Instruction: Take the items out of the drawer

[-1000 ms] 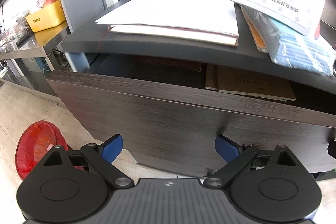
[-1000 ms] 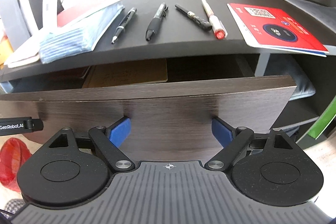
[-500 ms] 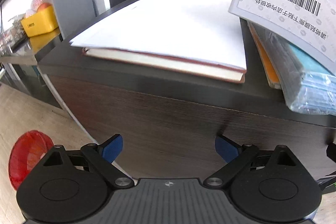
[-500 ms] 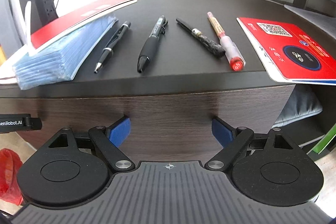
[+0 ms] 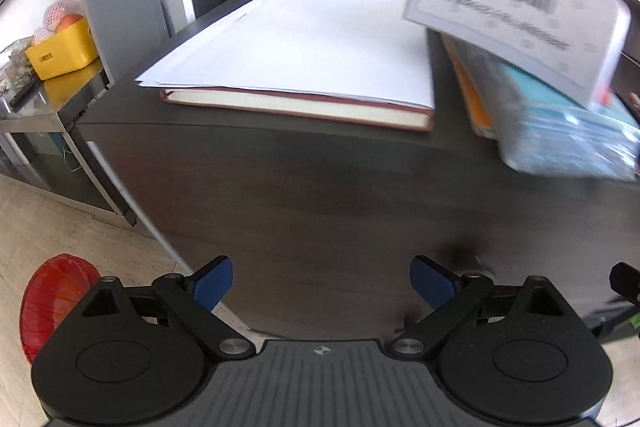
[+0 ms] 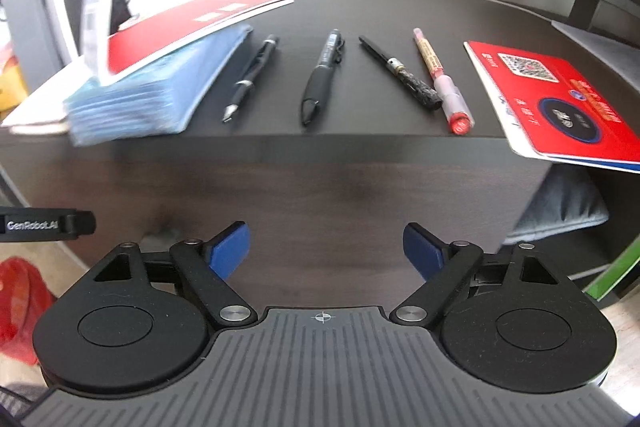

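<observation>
- Below the cabinet top's front edge, the drawer front (image 6: 320, 183), open a second ago, now sits flush; retrieval looks finished.
- Left gripper (image 5: 320, 281) and right gripper (image 6: 326, 251): jaws wide, empty.

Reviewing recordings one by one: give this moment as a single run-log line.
drawer front: closed | left gripper: open, empty | right gripper: open, empty | four pens: on desk top

Dark desk (image 6: 400, 11) bears pens (image 6: 320, 79) (four), books (image 5: 296, 103).
</observation>
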The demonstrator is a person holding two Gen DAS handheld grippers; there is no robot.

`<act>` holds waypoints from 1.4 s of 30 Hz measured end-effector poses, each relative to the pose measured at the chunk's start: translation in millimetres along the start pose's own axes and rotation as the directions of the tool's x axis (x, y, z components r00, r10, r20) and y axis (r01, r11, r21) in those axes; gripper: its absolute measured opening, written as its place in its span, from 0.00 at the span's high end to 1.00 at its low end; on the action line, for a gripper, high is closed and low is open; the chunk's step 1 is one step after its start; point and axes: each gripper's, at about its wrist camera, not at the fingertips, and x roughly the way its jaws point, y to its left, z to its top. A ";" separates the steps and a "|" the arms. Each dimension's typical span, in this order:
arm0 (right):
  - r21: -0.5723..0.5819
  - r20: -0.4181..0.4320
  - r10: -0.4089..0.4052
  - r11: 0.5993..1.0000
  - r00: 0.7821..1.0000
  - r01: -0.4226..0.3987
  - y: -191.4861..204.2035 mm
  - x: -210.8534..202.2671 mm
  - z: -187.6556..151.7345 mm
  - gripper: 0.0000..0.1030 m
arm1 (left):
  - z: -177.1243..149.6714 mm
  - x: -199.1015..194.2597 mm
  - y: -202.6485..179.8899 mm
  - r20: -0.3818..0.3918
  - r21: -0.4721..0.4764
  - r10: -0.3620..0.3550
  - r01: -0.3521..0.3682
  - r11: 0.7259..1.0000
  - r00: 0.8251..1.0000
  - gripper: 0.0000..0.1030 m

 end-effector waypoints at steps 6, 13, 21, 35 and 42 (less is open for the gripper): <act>0.031 -0.072 0.033 0.999 0.997 -0.031 3.2 -56.3 -20.5 0.13 | -26.6 -50.7 1.6 0.011 0.064 -0.050 0.049 0.997 0.999 0.05; 0.063 -0.073 -0.002 0.998 0.997 0.006 10.2 -126.0 -52.1 0.08 | -73.8 -113.1 8.2 0.035 0.083 -0.068 0.065 0.994 0.997 0.03; -0.008 -0.060 -0.104 0.995 0.993 0.104 30.4 -178.8 -83.3 0.07 | -116.6 -159.8 16.2 0.054 0.058 -0.066 0.063 0.996 0.996 0.02; -0.018 -0.049 -0.099 0.995 0.994 0.098 33.7 -213.4 -107.4 0.07 | -141.9 -190.2 10.1 0.064 0.105 -0.053 0.046 0.993 0.997 0.02; 0.032 -0.045 -0.105 0.994 0.993 0.106 24.7 -214.1 -105.5 0.07 | -143.1 -190.4 9.8 0.071 0.102 -0.057 0.049 0.994 0.996 0.02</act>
